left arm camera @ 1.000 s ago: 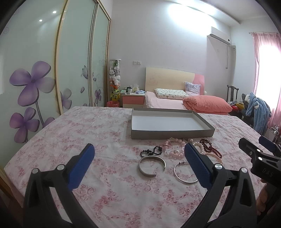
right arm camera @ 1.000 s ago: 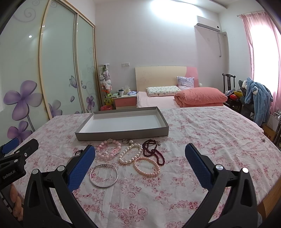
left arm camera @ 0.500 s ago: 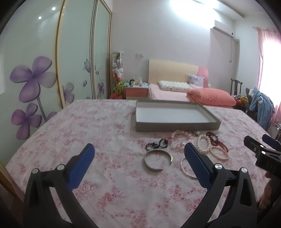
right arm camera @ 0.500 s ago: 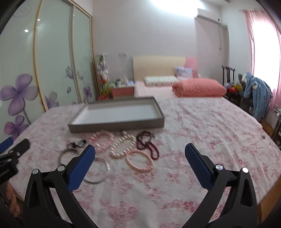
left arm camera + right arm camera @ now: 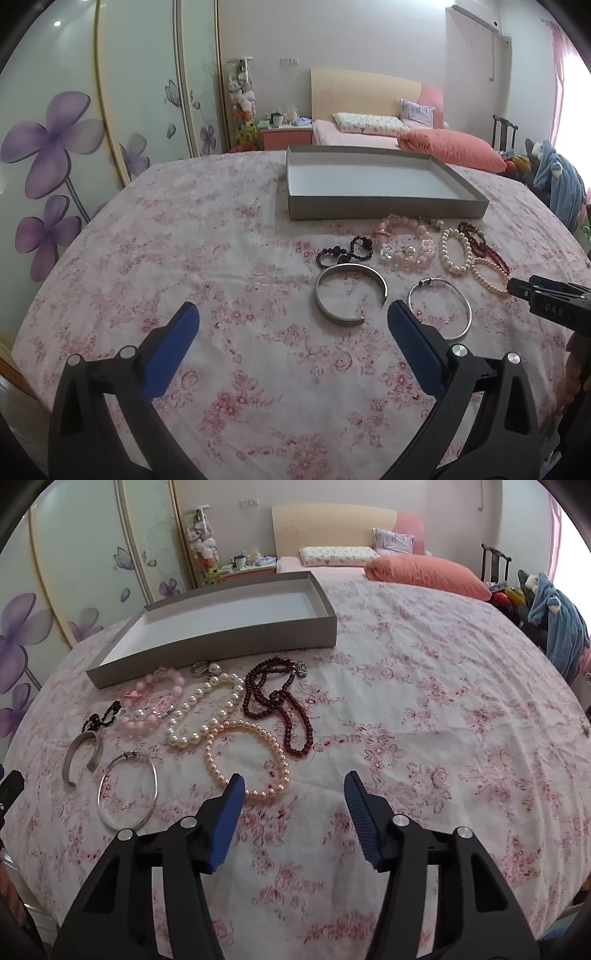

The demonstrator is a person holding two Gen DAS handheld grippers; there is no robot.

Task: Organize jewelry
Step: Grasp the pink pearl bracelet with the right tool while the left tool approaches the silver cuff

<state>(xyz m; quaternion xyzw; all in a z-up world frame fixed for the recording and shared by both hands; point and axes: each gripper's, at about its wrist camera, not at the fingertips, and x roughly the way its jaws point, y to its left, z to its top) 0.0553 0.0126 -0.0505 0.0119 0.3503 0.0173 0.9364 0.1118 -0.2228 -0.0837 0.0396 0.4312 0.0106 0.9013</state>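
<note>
Fingers closing, empty, before pink pearl bracelet, glossy, round-beaded.

"DAS" on right gripper

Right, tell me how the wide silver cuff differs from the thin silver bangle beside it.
The silver cuff is a broad flat band; the thin bangle is a slim wire-like ring. The cuff has an open gap in its loop; the bangle closes into a full loop with a small clasp. Both are silver-coloured, lie flat on the floral cloth in front of the grey tray, and neither is gripped.
</note>
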